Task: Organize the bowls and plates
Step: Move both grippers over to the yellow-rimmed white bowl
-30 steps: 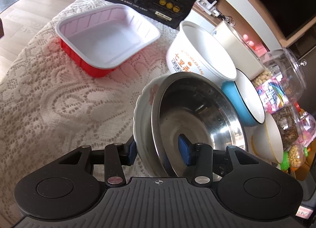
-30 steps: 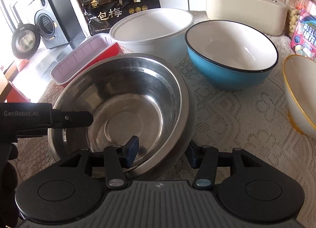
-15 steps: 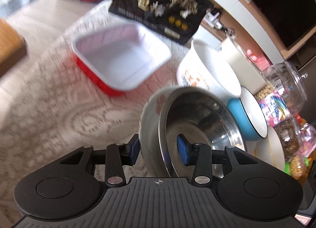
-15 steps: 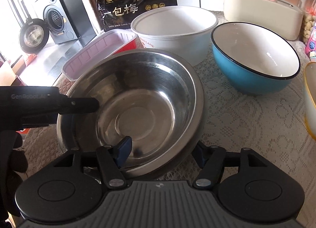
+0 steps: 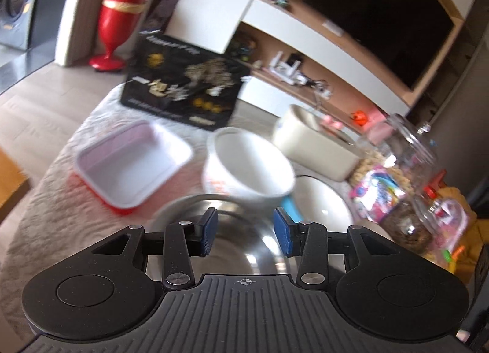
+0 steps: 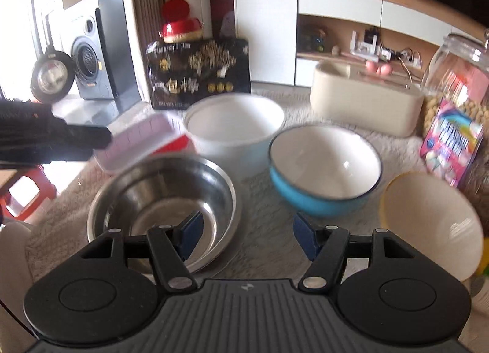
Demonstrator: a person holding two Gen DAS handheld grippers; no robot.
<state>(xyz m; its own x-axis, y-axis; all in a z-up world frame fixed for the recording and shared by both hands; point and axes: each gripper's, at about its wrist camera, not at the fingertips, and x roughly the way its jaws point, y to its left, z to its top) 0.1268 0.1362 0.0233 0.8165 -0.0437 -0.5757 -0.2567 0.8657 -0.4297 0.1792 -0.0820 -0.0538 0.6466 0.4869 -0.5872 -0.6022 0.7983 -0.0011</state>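
A steel bowl (image 6: pixel 162 200) rests on the lace-covered table, nested in a pale plate whose rim (image 6: pixel 235 224) shows at its right. It also shows in the left wrist view (image 5: pixel 238 249). My left gripper (image 5: pixel 244 232) is open and raised above the bowl, holding nothing. My right gripper (image 6: pixel 246 236) is open and empty, above the bowl's right rim. Behind stand a white bowl (image 6: pixel 233 129), a blue bowl (image 6: pixel 324 169) and a cream bowl (image 6: pixel 428 224).
A red-and-white tray (image 5: pixel 131 163) lies left of the white bowl (image 5: pixel 247 166). A black box (image 6: pixel 198 74), a beige container (image 6: pixel 363 105), a candy packet (image 6: pixel 452 142) and glass jars (image 5: pixel 397 154) line the back and right. A red stool (image 6: pixel 27 194) stands off the table's left edge.
Both grippers have let go of the steel bowl and plate, opened, and pulled up and back. The bowl and plate now lie flat on the table.
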